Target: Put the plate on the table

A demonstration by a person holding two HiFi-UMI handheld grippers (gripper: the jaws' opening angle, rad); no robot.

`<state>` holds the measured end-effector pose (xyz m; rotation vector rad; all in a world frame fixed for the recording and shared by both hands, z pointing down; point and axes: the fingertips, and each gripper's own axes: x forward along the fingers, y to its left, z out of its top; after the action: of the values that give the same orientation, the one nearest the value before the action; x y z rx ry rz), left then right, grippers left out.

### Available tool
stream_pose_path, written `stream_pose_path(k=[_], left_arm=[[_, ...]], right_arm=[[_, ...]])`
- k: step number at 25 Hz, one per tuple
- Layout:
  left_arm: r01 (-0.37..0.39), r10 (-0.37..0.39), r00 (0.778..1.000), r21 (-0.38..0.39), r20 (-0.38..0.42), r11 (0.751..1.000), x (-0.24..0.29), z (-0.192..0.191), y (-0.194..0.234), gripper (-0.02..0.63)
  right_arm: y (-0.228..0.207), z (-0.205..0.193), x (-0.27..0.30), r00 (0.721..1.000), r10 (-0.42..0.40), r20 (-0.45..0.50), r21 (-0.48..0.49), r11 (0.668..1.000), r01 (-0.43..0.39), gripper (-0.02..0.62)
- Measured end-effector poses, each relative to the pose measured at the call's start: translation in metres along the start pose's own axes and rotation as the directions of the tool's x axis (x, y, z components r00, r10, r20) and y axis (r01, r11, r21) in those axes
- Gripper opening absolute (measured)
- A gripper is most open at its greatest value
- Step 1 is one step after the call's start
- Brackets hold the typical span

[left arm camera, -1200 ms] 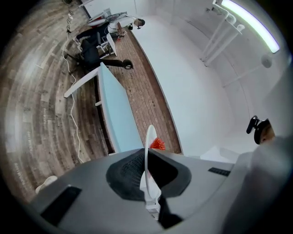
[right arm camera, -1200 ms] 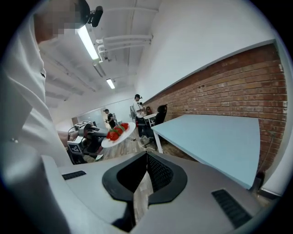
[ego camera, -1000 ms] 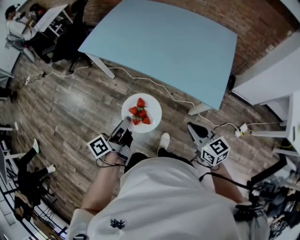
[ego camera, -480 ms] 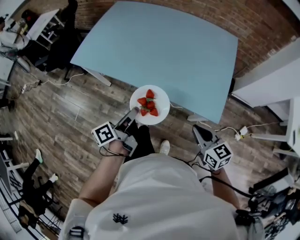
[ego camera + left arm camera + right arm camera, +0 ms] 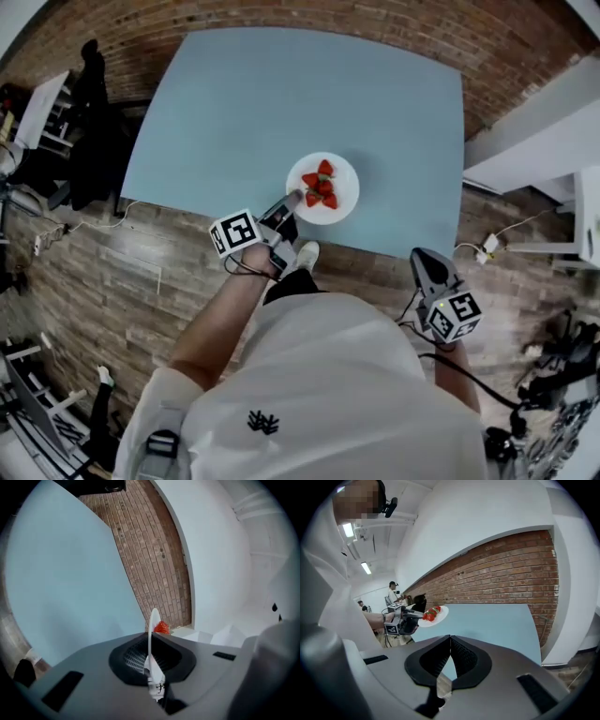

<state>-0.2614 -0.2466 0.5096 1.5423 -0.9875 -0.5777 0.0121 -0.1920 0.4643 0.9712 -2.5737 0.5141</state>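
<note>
At the far left lies the wooden floor (image 5: pixel 112 281), and I stand on it at the near edge of the pale blue table (image 5: pixel 281 94). My left gripper (image 5: pixel 292 201) reaches out over that near edge. Its jaws are clenched on the near-left rim of the plate (image 5: pixel 339 199). In the left gripper view the plate (image 5: pixel 151 630) stands edge-on between the two pads, with one of the strawberries (image 5: pixel 162 627) showing red just past it.

The plate carries a small heap of strawberries (image 5: pixel 321 187) and hangs over the table's near strip, a little right of the middle. From the right gripper view the plate (image 5: pixel 439 616) looks raised off the blue surface, not resting on it, though I cannot be sure of the gap.

Further right, my right gripper (image 5: pixel 424 262) hangs low beside me over the floor, well apart from the plate. Its jaws are pressed together with nothing between them, and it has no part in the carry.

I judge this to be the last stretch of the carry, with the setting-down not yet done. The next move calls for a level lowering until the plate's base sits flat on the table. It should land far enough from the edge not to tip. Only then should the jaws release the rim, so the strawberries don't roll.
</note>
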Motion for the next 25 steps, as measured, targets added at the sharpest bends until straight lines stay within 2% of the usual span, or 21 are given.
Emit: stream_pose_path(k=[2,6,11,18,22,25], left_arm=[[0.015,-0.014,0.999,0.026,-0.034,1.000,0.028,0.027,0.016,0.011],[-0.006,0.012,0.994,0.051,-0.106,0.999,0.084,0.069,0.055,0.011],[-0.031,0.041,0.985,0.062,-0.167,0.998,0.139,0.102,0.101,0.011],[-0.072,0.085,0.970,0.065,-0.226,0.995,0.203,0.119,0.144,0.011],[-0.089,0.104,0.965,0.072,-0.242,0.993,0.233,0.120,0.154,0.011],[-0.108,0.126,0.958,0.084,-0.258,0.991,0.246,0.120,0.160,0.011]], right_arm=[[-0.003,0.008,0.012,0.999,-0.042,0.001,0.022,0.999,0.042,0.008],[-0.014,0.014,0.025,0.991,-0.136,-0.004,0.088,0.987,0.136,0.008],[-0.027,0.016,0.029,0.970,-0.240,-0.029,0.129,0.962,0.242,0.008],[-0.037,0.009,0.003,0.924,-0.374,-0.082,0.191,0.904,0.383,0.008],[-0.043,0.001,-0.014,0.900,-0.423,-0.109,0.227,0.870,0.437,0.008],[-0.041,0.000,-0.020,0.891,-0.439,-0.121,0.237,0.858,0.455,0.008]])
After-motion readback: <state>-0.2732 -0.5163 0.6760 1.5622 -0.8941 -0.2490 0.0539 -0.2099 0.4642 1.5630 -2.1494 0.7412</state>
